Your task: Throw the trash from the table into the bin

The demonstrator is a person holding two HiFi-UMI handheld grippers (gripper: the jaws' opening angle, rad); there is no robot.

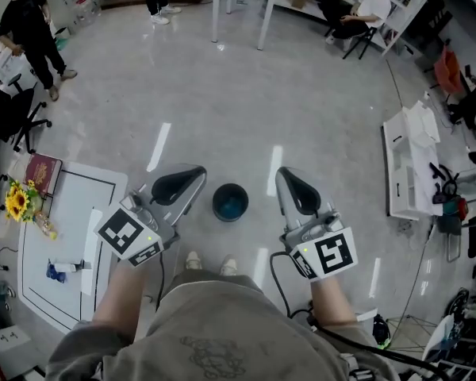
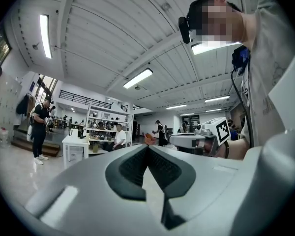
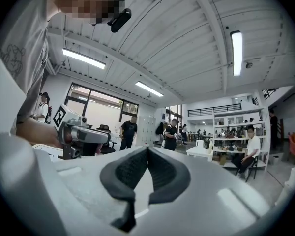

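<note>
The left gripper (image 1: pixel 197 175) and right gripper (image 1: pixel 284 178) are held level, jaws closed on nothing. The bin (image 1: pixel 230 202) is seen below, between them. Open floor (image 1: pixel 222 109) lies ahead, the table (image 1: pixel 63 213) leftward.

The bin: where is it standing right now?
In the head view, the bin stands on the floor at the centre, between the left gripper and the right gripper, just ahead of the person's shoes.

Grey printed T-shirt (image 1: pixel 214 332); left claw (image 1: pixel 197 175) and right claw (image 1: pixel 284 176) are pale grey with black pads, each carrying a black-and-white marker cube.
</note>
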